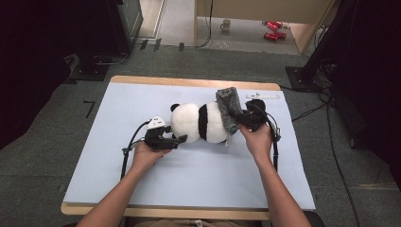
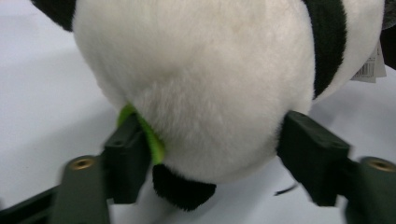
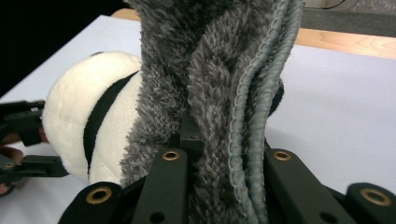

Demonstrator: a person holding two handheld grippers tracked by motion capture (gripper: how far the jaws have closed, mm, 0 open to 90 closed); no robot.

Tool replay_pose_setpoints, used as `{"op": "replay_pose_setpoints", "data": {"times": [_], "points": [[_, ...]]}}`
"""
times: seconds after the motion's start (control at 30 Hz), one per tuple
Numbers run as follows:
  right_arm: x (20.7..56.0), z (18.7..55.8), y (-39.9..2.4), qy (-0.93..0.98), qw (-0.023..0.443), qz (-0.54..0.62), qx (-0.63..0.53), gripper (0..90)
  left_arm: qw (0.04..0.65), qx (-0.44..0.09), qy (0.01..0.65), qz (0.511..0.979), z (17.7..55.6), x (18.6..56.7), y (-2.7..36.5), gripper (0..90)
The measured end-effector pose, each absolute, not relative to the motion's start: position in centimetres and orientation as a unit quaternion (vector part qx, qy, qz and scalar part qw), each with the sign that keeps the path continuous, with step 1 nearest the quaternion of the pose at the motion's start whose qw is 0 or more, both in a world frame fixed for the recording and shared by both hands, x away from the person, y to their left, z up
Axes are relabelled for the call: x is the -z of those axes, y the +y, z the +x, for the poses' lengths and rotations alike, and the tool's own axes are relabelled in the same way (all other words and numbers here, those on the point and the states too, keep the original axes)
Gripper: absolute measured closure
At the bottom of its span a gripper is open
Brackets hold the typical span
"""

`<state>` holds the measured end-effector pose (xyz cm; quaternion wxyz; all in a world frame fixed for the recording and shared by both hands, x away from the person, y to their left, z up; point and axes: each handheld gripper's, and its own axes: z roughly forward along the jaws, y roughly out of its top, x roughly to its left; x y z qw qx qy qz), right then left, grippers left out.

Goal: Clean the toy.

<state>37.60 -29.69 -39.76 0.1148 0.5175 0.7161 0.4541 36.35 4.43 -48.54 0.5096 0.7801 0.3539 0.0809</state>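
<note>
In the high view we see the plush panda [image 1: 201, 124] lying on its side mid-table, long axis from nine to three o'clock, head toward our left gripper [image 1: 181, 140] and a grey fuzzy cloth [image 1: 228, 111] draped over its three-o'clock end, nearest our right gripper [image 1: 246, 117]. In the left gripper view our jaws straddle the head at twelve o'clock, wide apart around it; whether they press we cannot tell. In the right gripper view our jaws are clamped on the cloth, the panda at ten o'clock.
</note>
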Motion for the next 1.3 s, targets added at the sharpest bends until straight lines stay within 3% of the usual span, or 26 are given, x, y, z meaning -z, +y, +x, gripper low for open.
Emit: {"op": "replay_pose_setpoints", "data": {"times": [0.2,0.43,0.8,1.2,1.3], "points": [[39.6,37.2,-30.8,0.693,0.088,0.527,-0.483,78.0,0.522,-0.069,0.364,0.768,36.5,48.8,4.2,51.3],[37.4,36.2,-31.1,0.667,0.045,0.526,-0.526,79.0,0.519,-0.047,0.383,0.763,36.4,47.8,4.4,59.8],[35.3,34.5,-23.9,0.729,0.025,0.446,-0.519,78.3,0.502,-0.01,0.378,0.778,33.4,45.6,5.0,63.3],[40.3,34.9,-18.4,0.789,-0.005,0.419,-0.449,77.8,0.493,-0.02,0.399,0.773,32.8,46.8,4.6,61.6],[40.3,34.8,-18.2,0.806,0.032,0.409,-0.427,77.9,0.49,-0.02,0.406,0.771,33.1,47.0,4.4,61.6]]}}
